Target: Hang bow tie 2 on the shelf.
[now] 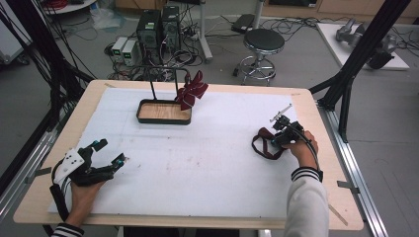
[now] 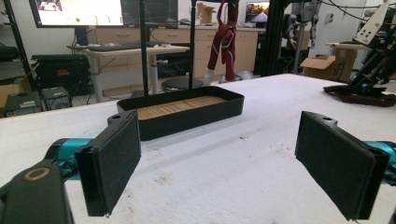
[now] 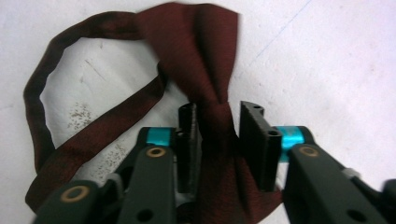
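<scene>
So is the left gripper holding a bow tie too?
No, the left gripper is wide open over the bare white table, with nothing between its jaws, while the right gripper pinches the dark red bow tie.

I can read very little from here. In the left gripper view, far beyond the left gripper (image 2: 222,140) and off to its right-hand side, a cardboard box (image 2: 324,65) carries a dark printed mark that looks like "SF". The stroke after it is not clear to me. Well beyond the gripper's left-hand jaw, a monitor (image 2: 79,11) shows windows with text too small to read, and a black case (image 2: 60,72) below it wears an orange label I cannot make out. The bow tie (image 3: 196,51) pinched in the right gripper (image 3: 219,116) bears no lettering I can read.
</scene>
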`<state>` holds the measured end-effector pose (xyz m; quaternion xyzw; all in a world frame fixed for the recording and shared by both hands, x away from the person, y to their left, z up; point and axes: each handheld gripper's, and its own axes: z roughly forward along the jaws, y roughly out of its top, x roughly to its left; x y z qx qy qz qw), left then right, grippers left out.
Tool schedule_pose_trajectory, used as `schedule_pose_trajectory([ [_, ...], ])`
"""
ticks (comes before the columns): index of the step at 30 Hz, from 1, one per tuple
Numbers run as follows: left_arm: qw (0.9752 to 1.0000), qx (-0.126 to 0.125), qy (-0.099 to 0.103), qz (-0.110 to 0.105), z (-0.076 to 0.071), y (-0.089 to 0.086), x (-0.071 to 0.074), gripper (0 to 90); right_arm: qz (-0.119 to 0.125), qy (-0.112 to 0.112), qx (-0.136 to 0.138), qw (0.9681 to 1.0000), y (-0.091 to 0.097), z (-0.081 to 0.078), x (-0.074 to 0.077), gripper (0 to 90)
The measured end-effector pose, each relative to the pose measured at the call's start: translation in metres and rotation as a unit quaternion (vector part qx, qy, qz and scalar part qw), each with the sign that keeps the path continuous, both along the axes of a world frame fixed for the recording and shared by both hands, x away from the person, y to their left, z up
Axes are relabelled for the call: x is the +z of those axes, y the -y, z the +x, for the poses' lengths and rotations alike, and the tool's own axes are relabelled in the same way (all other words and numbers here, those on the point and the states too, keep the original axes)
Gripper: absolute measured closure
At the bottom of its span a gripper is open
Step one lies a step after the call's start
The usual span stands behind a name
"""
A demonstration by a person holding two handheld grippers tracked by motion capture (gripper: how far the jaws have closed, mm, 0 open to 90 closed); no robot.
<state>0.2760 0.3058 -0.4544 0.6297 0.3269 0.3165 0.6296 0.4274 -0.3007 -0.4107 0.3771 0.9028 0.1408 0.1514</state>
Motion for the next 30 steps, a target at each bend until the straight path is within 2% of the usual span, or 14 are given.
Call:
schedule_pose_trajectory([
  [14,1.0,0.0,0.0,-0.001,0.0,0.0,0.0,14.8,0.006,0.001,-0.003,1.0,0.0,-0.001,0.002,74.9],
  [23,1.0,0.0,0.001,0.0,0.0,0.0,0.0,14.7,0.052,0.028,0.003,0.9982,0.002,-0.003,0.006,74.9],
  [25,1.0,0.0,0.001,0.0,0.0,0.001,0.0,14.7,0.062,0.028,0.0,0.9977,0.002,-0.003,0.008,74.9],
  [29,1.0,0.0,0.002,0.0,0.0,0.001,0.0,14.8,0.091,0.041,-0.004,0.995,0.002,-0.004,0.011,74.9],
  [30,1.0,0.0,0.001,0.0,0.0,0.001,0.0,14.8,0.092,0.045,-0.005,0.9948,0.002,-0.004,0.012,74.9],
])
